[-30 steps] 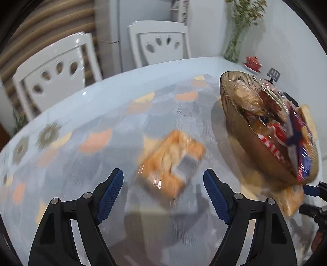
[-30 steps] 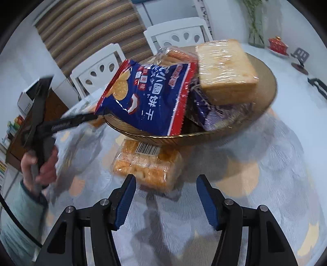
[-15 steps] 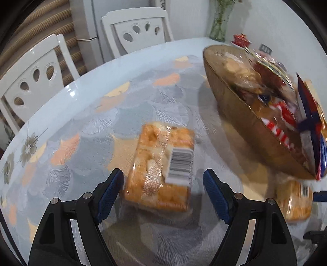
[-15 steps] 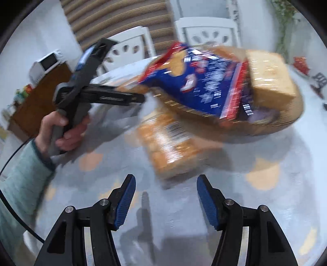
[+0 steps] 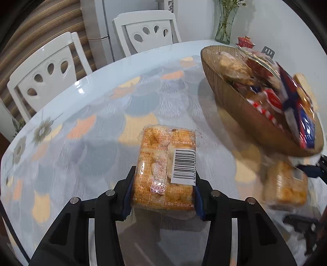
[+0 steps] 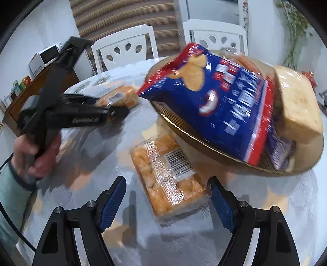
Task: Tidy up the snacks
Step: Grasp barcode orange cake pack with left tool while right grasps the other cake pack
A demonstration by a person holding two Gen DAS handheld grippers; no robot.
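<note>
Right wrist: heaped bowl (image 6: 241,161) overhangs cracker pack (image 6: 167,178).

A round table (image 5: 85,114) with a glossy patterned top in grey and orange fills the room's middle. Two white chairs (image 5: 147,30) with teardrop cut-outs stand behind it, before a brown striped blind (image 6: 122,14). A glass vase (image 5: 224,30) of stems sits by the white wall (a white microwave (image 6: 48,56) rests on a wooden sideboard).
</note>
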